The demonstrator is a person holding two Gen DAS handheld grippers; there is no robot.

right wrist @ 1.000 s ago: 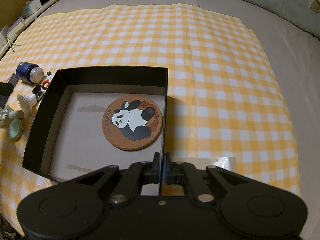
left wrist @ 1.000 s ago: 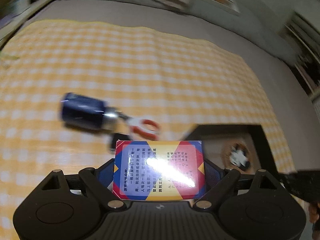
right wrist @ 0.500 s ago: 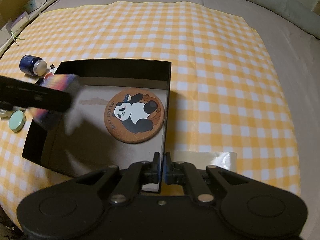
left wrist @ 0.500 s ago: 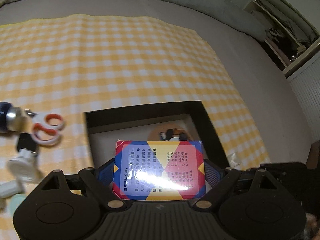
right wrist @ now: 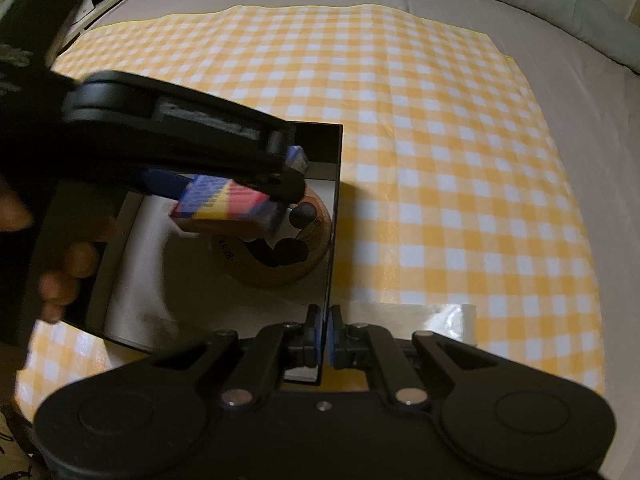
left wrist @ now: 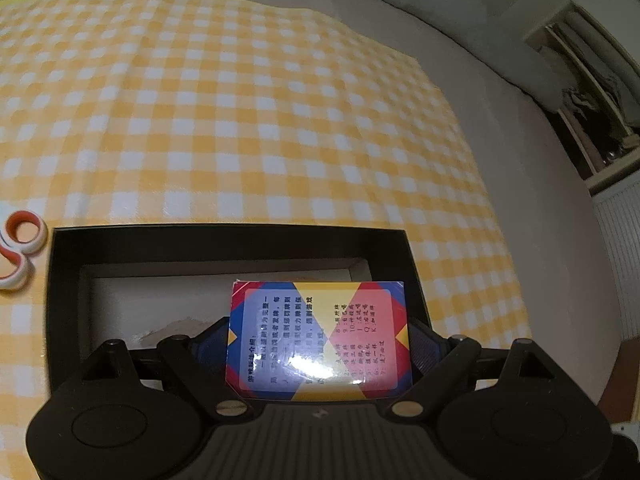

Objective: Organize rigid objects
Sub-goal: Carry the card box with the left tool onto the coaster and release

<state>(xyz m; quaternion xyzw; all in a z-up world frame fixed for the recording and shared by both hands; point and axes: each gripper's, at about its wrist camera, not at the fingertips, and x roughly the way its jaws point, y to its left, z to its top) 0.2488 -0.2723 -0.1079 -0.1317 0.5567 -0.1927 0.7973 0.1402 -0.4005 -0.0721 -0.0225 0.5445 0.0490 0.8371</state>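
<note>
A red, blue and yellow card box (left wrist: 316,320) with printed text sits between the pads of my left gripper (left wrist: 318,344), which is shut on its two short sides. It hangs tilted over the open black box (left wrist: 224,236), above the round panda coaster (right wrist: 280,256) lying on the box floor. In the right wrist view the card box (right wrist: 220,200) and the left gripper's dark arm cover the box's left half. My right gripper (right wrist: 324,320) is shut on the black box's thin right wall (right wrist: 334,200) near its front corner.
Everything rests on a yellow checked cloth (left wrist: 240,120) spread over a grey bed. Orange-and-white scissors (left wrist: 20,248) lie just left of the black box. A shiny strip (right wrist: 452,316) lies right of my right gripper. A person's hand (right wrist: 68,272) holds the left gripper. A shelf (left wrist: 592,100) stands at the far right.
My left gripper has carried the card box rightward from beside the blue bottle and scissors to over the black box, and lower. The right gripper has kept still on the wall.
</note>
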